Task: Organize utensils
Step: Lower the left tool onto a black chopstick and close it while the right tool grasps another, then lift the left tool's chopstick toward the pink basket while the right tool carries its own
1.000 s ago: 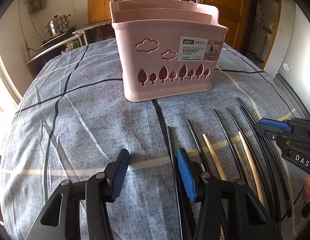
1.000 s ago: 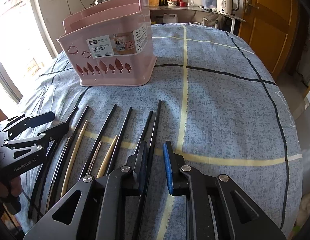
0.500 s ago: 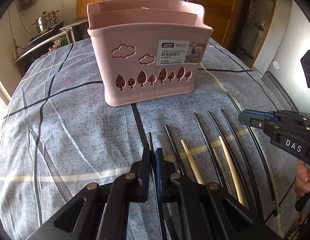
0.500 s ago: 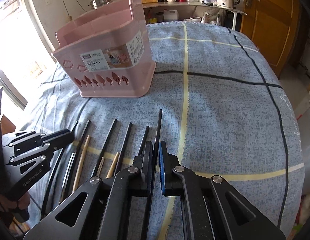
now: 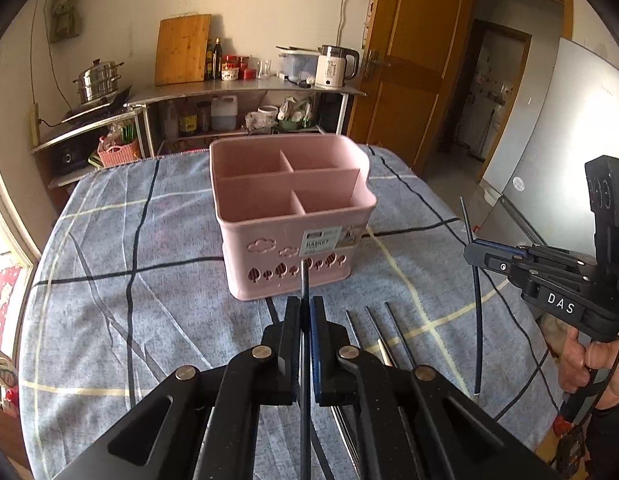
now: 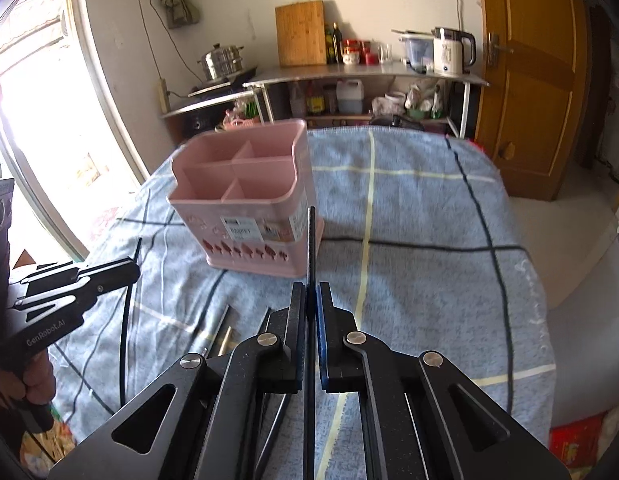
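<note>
Ahead of both grippers and below them stands the pink basket (image 5: 293, 216), its four compartments open upward, on the checked cloth of the table (image 5: 109, 280). The left gripper (image 5: 305, 320) is clamped on a black chopstick (image 5: 305, 280) that runs along the fingers, tip toward the basket's front wall. The right gripper (image 6: 310, 304) is likewise clamped on a second black chopstick (image 6: 311, 240), tip toward the basket's right front corner. Both sticks hang clear of the cloth, their long axes roughly in line with the way to the basket.

From the left view the basket sits nearly dead ahead; from the right view it lies ahead and to the left, so the left gripper seems the better lined up. Each stick probably has to tip more upright to drop tip-first over the rim. Several more chopsticks (image 5: 393, 336) lie side by side on the cloth between grippers and basket. Room above the basket is free, though the two grippers are near each other and could crowd at the rim.
</note>
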{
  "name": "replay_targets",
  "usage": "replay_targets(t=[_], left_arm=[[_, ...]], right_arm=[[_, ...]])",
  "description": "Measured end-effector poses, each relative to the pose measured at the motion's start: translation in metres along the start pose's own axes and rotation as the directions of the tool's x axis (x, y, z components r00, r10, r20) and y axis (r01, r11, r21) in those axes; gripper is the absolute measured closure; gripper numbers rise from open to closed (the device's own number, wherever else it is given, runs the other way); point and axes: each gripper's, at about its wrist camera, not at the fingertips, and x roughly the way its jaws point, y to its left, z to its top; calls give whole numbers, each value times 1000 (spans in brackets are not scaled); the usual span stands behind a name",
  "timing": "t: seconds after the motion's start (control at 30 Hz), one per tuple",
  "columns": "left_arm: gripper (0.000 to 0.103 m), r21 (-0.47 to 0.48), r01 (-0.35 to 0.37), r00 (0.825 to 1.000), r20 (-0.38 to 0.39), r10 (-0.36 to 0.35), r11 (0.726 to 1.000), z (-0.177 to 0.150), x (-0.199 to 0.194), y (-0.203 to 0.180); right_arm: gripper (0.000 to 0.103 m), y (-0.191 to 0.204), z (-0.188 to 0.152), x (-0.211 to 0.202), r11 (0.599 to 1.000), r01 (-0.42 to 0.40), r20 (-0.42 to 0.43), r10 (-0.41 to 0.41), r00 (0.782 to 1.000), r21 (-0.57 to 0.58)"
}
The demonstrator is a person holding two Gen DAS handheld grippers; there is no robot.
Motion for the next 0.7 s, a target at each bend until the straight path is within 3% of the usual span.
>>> replay_targets(t=[0.2,0.7], left_arm=[[99,-8,6,998,70,-6,1000,20,-34,1],[99,-15,12,991,137,-10,1000,40,-72,-3]], right_arm=[[98,4,11,-29,1000,1,66,0,998,-8],[98,13,27,-69,1000,-22,162,24,986,-16]])
